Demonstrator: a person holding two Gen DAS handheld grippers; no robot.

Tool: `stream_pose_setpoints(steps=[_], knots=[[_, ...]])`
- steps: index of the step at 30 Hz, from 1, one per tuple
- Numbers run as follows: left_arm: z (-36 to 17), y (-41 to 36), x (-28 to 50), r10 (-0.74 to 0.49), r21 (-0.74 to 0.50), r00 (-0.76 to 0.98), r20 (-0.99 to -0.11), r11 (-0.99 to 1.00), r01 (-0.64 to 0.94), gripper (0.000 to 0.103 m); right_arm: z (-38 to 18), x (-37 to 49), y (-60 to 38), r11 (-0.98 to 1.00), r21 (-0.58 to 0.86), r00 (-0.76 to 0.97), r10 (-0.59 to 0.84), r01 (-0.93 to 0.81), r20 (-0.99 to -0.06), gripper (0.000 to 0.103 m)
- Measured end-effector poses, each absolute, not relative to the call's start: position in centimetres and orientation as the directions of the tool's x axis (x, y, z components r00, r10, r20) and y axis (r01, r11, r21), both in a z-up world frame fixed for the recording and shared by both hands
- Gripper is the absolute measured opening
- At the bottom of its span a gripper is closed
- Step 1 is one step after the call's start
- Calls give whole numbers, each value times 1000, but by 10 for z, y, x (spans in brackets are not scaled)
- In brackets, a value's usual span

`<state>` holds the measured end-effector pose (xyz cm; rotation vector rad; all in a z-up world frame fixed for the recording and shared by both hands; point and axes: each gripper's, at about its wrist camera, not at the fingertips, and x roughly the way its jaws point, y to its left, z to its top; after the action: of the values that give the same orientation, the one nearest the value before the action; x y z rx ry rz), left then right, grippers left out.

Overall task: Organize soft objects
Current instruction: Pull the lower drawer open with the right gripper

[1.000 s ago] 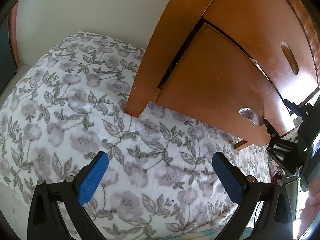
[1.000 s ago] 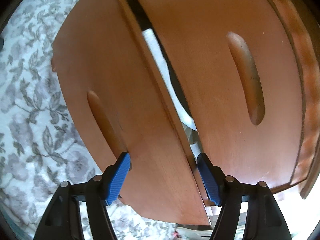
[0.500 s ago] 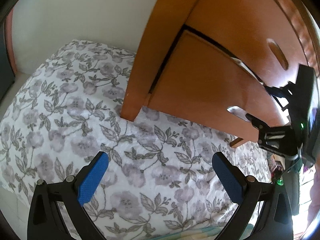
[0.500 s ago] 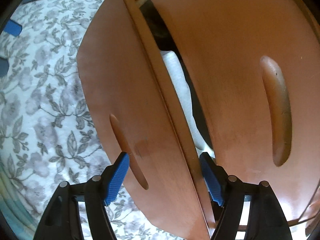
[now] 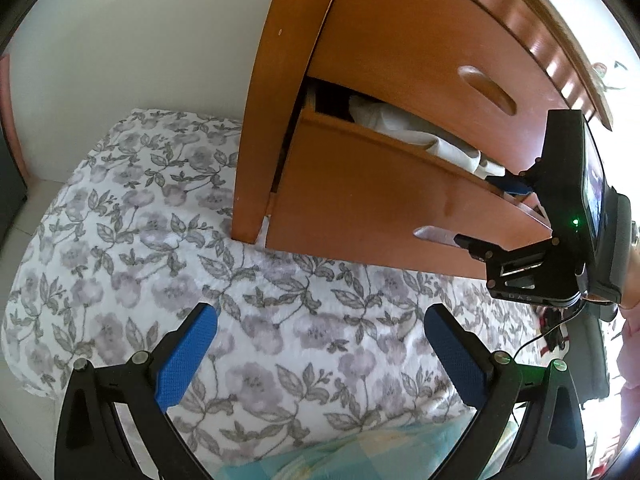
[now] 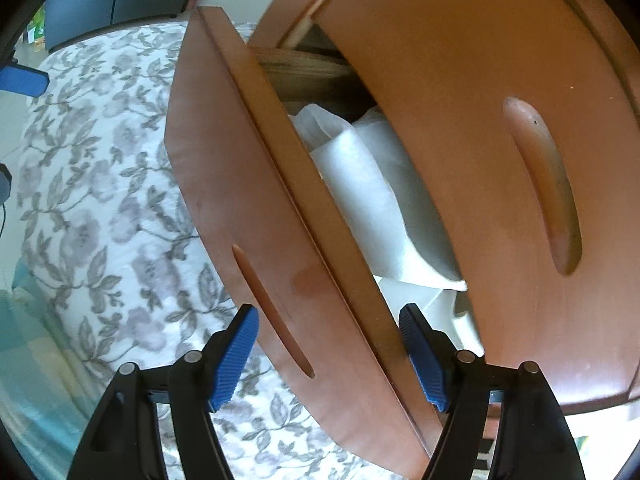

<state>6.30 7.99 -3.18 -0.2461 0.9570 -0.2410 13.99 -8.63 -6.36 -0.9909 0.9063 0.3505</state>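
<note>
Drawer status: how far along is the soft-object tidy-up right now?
Done: the lower drawer is pulled partly out, and folded white fabric already lies inside. In hand: the right hand-held gripper straddles the drawer front at its top edge. The left hand-held gripper is open with nothing in it, over the floral bedspread. Left: whether more goes in cannot be told; the drawer is not yet closed.

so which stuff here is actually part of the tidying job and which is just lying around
Part of the job:
- lower drawer, pulled out, gripped by the right gripper
- white folded cloth inside it

Just there:
- floral bedspread
- upper drawer, closed
- left gripper, empty
</note>
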Motion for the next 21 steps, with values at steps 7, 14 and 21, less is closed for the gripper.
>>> stream_pose_setpoints(steps=[7,14,21], knots=[[-22,83,36,-300,-298,554,-777,950,97,103,-51,102,-84,544,-551,589,-125,-633,-799,76],[-14,84,16,-300,-292,561,-771,950,108,103,-54,63,-81,548,-541,586,-111,-638,-803,76],[-11,81,0,-303,-286,558,-773,951,121,103,-51,38,-80,562,-533,587,-101,-633,-803,76]])
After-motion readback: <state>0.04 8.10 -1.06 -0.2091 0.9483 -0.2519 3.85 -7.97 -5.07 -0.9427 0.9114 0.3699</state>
